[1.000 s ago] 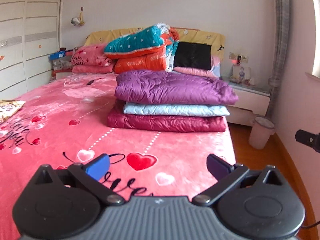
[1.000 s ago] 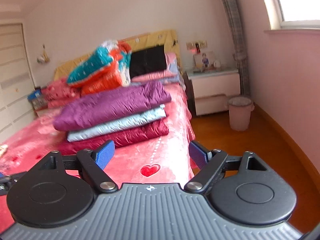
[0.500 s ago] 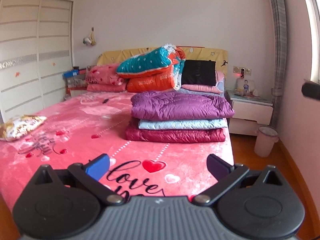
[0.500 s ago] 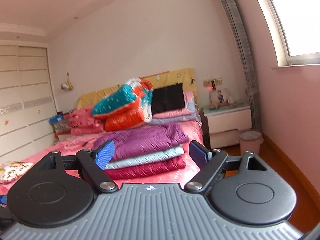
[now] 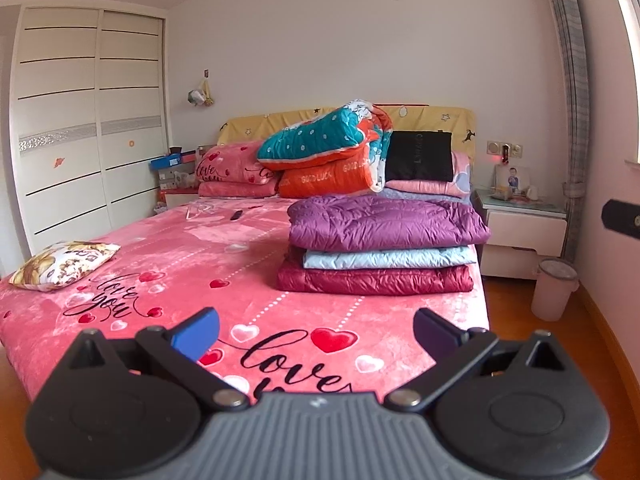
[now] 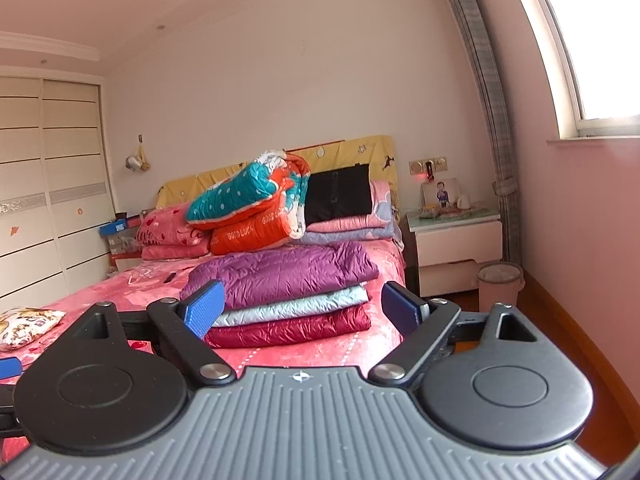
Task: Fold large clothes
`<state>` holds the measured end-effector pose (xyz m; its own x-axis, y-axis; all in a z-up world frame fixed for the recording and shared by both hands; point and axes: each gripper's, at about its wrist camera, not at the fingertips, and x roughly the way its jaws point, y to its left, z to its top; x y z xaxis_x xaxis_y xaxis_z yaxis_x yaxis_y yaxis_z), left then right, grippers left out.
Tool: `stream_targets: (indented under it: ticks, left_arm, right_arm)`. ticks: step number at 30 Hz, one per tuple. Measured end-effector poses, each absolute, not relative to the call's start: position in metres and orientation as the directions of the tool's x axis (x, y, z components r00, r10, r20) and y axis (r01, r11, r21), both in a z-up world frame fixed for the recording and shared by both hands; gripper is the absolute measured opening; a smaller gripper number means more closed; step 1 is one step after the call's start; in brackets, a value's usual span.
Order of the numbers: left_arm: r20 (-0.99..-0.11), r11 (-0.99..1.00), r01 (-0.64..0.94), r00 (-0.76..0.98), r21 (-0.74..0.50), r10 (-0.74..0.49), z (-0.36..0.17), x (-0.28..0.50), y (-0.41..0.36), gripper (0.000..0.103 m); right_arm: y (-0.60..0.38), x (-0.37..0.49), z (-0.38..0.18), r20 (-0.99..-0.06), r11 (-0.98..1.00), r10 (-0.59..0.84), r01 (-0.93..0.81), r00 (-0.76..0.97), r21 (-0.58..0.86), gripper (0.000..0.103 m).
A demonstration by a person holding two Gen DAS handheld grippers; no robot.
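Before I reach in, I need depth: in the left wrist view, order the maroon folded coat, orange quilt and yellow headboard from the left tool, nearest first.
1. maroon folded coat, bottom of the stack, right of centre.
2. orange quilt, behind the stack.
3. yellow headboard, against the wall.

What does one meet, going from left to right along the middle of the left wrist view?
Wardrobe → small patterned pillow → stack of folded coats → nightstand → pink bin.
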<state>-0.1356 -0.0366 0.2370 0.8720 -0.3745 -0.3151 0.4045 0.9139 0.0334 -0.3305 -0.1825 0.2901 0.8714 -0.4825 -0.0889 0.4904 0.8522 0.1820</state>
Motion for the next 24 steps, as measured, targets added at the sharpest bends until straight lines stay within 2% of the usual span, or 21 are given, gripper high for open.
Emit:
stream_targets:
  ticks: [6, 24]
  left_arm:
    - [-0.326, 0.912, 0.409, 0.865, 0.021, -0.380, 0.231, -0.134, -0.037, 0.102]
    - [-0.323, 0.920, 0.393, 0.869, -0.006, -0.374, 0.224, -0.133, -0.037, 0.102]
  right_arm:
    - [-0.185, -0.328, 0.285, -0.129, 0.853, -0.466, 0.483, 0.875, 0.195, 0.103]
    - [-0.189, -0.324, 0.282, -0.158, 0.862, -0.459, 0.482, 0.874, 0.160, 0.103]
